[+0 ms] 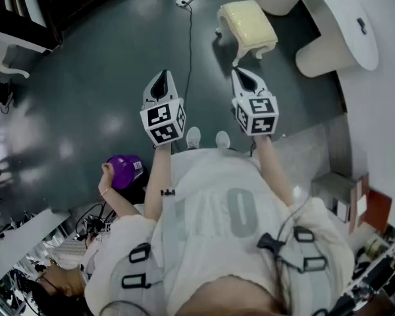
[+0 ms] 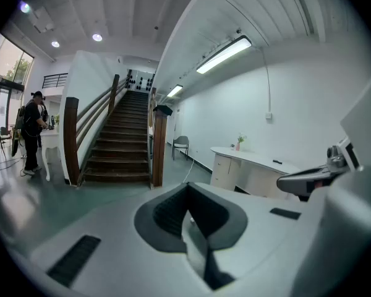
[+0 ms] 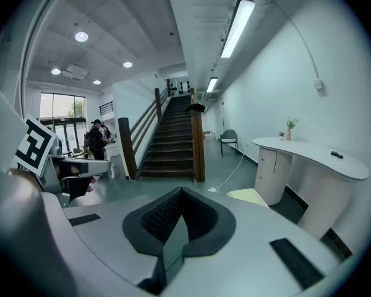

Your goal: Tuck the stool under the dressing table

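Head view's dimmish w/ a cool blue-green cast: the floor (image 1: pixel 112 64) carries soft pale glare patches at left & the stool (image 1: pixel 249 24) drops a short dark shadow beside it. Both gripper views are brighter, lit by a ceiling strip light (image 3: pixel 238 20) & round downlights (image 3: pixel 81 36), w/ daylight blowing out the window (image 3: pixel 65 107) far back. All 3 are fisheye: lines bend hard toward the edges, gripper views have black corners & soft near foreground, head view's bottom is smeary.
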A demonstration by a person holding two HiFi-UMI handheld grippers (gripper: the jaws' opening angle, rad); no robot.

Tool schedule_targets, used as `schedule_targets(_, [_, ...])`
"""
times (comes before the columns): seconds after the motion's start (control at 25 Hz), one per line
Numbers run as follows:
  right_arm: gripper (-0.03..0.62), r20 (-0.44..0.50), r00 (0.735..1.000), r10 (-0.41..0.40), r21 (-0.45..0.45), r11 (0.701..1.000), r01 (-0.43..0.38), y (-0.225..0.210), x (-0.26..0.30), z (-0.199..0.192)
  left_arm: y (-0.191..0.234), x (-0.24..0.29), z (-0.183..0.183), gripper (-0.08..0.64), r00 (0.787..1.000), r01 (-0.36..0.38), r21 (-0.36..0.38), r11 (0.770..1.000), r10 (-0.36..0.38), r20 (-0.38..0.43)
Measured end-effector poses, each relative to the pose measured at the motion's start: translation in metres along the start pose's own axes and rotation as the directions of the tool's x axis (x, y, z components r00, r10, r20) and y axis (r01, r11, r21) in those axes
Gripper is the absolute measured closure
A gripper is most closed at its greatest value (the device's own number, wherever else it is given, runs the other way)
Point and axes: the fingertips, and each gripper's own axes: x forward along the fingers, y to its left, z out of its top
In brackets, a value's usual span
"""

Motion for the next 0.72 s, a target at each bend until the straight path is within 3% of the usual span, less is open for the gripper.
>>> schedule_targets(0.72, [0.591,0.000,1.000,0.015,0.051,0.999,-0.015,0.0019,0.0000,0.0045,-0.0032,0.0029,0.0073,0.555,1.000,0.019,-0.010,1.000,-0.019,-0.014])
